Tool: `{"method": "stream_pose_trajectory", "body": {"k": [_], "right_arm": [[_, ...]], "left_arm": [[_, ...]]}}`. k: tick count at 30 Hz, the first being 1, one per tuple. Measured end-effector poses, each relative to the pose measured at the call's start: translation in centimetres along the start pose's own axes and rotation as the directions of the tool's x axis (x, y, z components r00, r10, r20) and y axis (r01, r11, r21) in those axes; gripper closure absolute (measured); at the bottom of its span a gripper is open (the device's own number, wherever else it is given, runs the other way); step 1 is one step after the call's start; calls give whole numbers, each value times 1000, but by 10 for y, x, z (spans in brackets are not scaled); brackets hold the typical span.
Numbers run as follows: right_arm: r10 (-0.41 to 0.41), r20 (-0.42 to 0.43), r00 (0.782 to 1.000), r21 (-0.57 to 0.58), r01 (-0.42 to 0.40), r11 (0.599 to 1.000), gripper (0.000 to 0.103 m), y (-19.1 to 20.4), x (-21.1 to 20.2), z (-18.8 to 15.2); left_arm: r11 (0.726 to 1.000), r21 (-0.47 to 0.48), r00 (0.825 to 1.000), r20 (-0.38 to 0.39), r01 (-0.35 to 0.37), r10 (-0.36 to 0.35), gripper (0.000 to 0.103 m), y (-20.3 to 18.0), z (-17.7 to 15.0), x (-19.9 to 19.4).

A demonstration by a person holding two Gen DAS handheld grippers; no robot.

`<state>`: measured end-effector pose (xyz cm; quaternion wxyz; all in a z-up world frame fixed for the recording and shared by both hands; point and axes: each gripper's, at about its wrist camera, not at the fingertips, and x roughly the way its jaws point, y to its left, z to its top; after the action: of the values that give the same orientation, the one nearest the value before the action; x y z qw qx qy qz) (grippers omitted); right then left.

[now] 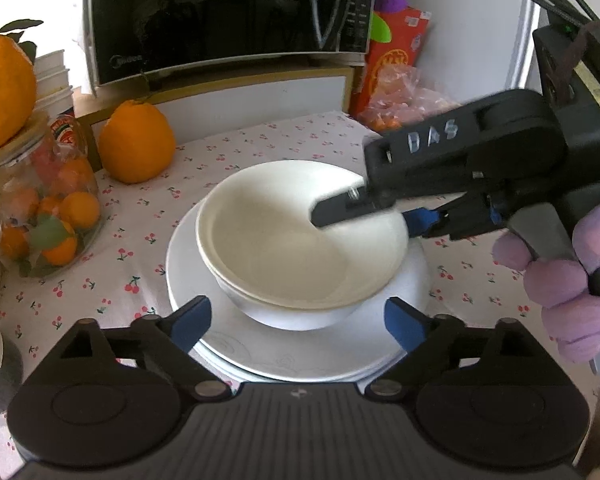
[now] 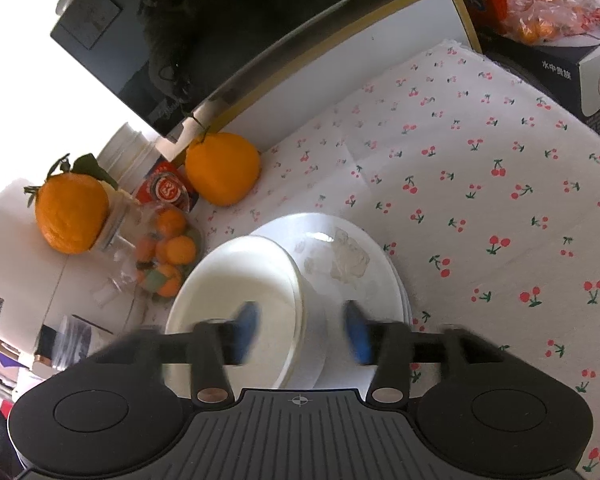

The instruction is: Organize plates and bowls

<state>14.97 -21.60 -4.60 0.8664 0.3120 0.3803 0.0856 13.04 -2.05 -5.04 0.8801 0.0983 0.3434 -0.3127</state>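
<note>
Two nested white bowls (image 1: 292, 240) sit on a stack of white plates (image 1: 300, 356) on the cherry-print cloth. My left gripper (image 1: 298, 326) is open, its blue fingertips either side of the bowls' near wall, not touching. My right gripper (image 1: 376, 216) comes in from the right and straddles the bowls' right rim, one finger inside and one outside. In the right wrist view it (image 2: 304, 332) is open, blurred, with the bowl rim (image 2: 292, 276) between its fingers above the plates (image 2: 360, 256).
A microwave (image 1: 220, 16) stands at the back on a white box. A large orange (image 1: 136, 140) and a jar of small oranges (image 1: 48, 208) topped by another orange stand left. A bag of snacks (image 1: 400, 96) lies back right. A carton (image 2: 596, 76) stands at the right.
</note>
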Motion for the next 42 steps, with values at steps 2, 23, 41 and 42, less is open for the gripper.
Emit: {"method": "stream_pose_trajectory", "body": {"k": [2,23,41,42], "right_arm": [[2,13,1000,-12,-2,1000,37,1,-5,1],[-51,29,998,-193,56,980,29,-1,-71,-9],[-235,-46,971,-293,211,933,21,-5,-108,-47],[-238,-46,970,-291,215,932,21,-3,-109,-49]], "left_arm": [[1000,6,1000,-8,5,-5,2,-2,1,-3],[1000,-15,999,-51,-12,12,0,-21,-9,-45],[891,-387,971,-120,-238,207,0,-24,-27,-83],[883,-397,968,-121,-250,219,0,-24,-27,-84]]}}
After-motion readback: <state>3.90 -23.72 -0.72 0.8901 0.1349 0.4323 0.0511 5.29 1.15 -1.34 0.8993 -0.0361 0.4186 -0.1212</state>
